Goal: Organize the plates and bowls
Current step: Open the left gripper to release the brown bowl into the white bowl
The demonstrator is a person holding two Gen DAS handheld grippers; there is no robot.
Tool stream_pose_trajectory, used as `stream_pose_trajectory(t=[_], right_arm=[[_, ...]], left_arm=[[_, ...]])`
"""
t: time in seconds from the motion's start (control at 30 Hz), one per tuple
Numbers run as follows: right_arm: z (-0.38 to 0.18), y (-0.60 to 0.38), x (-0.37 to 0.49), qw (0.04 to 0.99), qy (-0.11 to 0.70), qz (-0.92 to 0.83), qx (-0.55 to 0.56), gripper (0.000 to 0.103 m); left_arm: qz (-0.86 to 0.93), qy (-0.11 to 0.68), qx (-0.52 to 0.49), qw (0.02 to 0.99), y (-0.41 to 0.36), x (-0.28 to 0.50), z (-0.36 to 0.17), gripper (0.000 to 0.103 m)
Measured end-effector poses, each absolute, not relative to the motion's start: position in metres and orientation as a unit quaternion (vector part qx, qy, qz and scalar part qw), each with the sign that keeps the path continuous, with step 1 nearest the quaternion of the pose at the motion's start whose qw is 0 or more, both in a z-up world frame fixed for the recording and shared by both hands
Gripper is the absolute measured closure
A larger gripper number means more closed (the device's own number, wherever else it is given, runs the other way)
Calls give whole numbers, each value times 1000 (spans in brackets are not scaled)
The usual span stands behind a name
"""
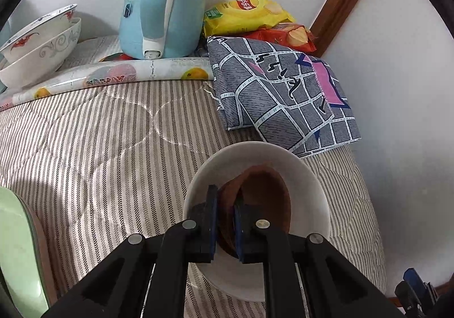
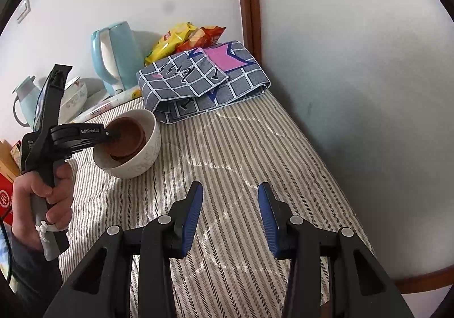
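A white bowl [image 1: 309, 179] [image 2: 133, 164] rests on the striped quilt [image 1: 99, 161] [image 2: 241, 147]. A brown bowl [image 1: 266, 190] [image 2: 127, 136] sits tilted inside it, and in the right wrist view it looks like one of a nested brown pair. My left gripper [image 1: 225, 204] [image 2: 112, 133] reaches into the white bowl and is shut on the brown bowl's near rim, one finger inside and one outside. My right gripper [image 2: 229, 204] hovers open over bare quilt, to the right of the white bowl and nearer the front, with nothing between its fingers.
Two stacked patterned bowls [image 1: 37, 42] stand at the back left beside a blue kettle [image 1: 164, 2] [image 2: 116, 56]. Snack bags [image 1: 249, 14] and a folded checked cloth [image 1: 283, 96] [image 2: 204, 79] lie at the back. A white wall [image 2: 354, 90] borders the right side.
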State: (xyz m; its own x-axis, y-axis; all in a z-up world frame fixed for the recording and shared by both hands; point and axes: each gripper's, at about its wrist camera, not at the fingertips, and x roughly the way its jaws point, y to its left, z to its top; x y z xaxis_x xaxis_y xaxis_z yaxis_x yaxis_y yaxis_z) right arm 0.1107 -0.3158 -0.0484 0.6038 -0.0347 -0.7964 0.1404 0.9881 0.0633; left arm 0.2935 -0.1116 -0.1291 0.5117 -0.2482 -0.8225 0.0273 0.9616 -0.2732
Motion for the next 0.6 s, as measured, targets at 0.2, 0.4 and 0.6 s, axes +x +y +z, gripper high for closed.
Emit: stream_pose_trajectory(t=[0.2, 0.4, 0.6], right_arm=[[-50, -310, 115, 892, 445, -45, 60, 63], [-50, -302, 121, 892, 447, -38, 55, 63], [-48, -292, 125, 893, 446, -32, 52, 63]], left_arm=[[-86, 491, -122, 858, -109, 293, -129, 92], [-99, 497, -119, 854, -112, 292, -128, 86], [-111, 502, -102, 852, -118, 289, -126, 79]])
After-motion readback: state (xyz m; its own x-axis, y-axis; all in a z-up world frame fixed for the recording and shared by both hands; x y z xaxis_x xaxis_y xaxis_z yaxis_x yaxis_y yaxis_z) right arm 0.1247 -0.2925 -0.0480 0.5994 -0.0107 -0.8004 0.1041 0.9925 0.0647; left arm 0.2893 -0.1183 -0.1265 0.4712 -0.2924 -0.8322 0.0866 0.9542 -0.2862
